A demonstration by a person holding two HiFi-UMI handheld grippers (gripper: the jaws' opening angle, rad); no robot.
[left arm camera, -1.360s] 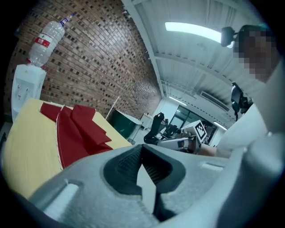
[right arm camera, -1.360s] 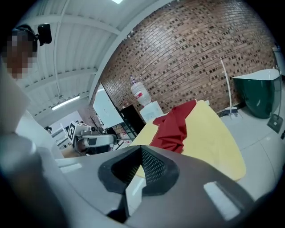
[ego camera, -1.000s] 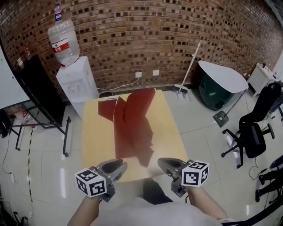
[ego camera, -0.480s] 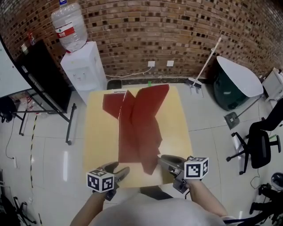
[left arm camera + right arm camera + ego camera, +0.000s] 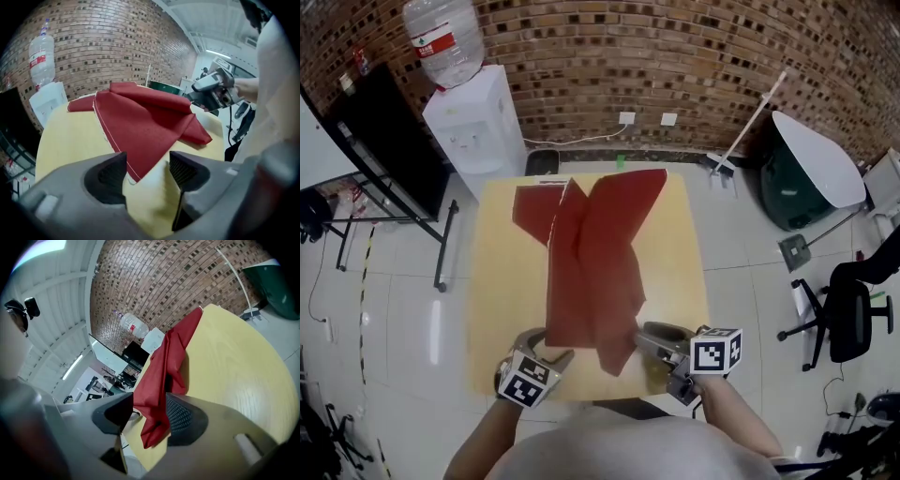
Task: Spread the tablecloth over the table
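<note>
A red tablecloth (image 5: pixel 595 253) lies bunched and folded in a strip down the middle of the yellow table (image 5: pixel 502 272), its near corners by the front edge. My left gripper (image 5: pixel 547 349) is low at the cloth's near left corner. In the left gripper view its jaws (image 5: pixel 147 164) are opening, with the white-hemmed corner of the cloth (image 5: pixel 145 126) between them and not pinched. My right gripper (image 5: pixel 649 339) is at the near right corner. Its jaws (image 5: pixel 149 411) are opening too, with a hanging fold of the cloth (image 5: pixel 164 376) between them, untouched by the pads.
A water dispenser (image 5: pixel 473 122) stands behind the table's far left corner, with a black board (image 5: pixel 384 150) to the left. A green and white tub (image 5: pixel 806 169) and a broom (image 5: pixel 750 122) stand at the back right, an office chair (image 5: pixel 853 309) to the right.
Both grippers have sunk to the table's near edge and closed in on the cloth's near corners. Their jaws have spread wider. The cloth lies much as before.
</note>
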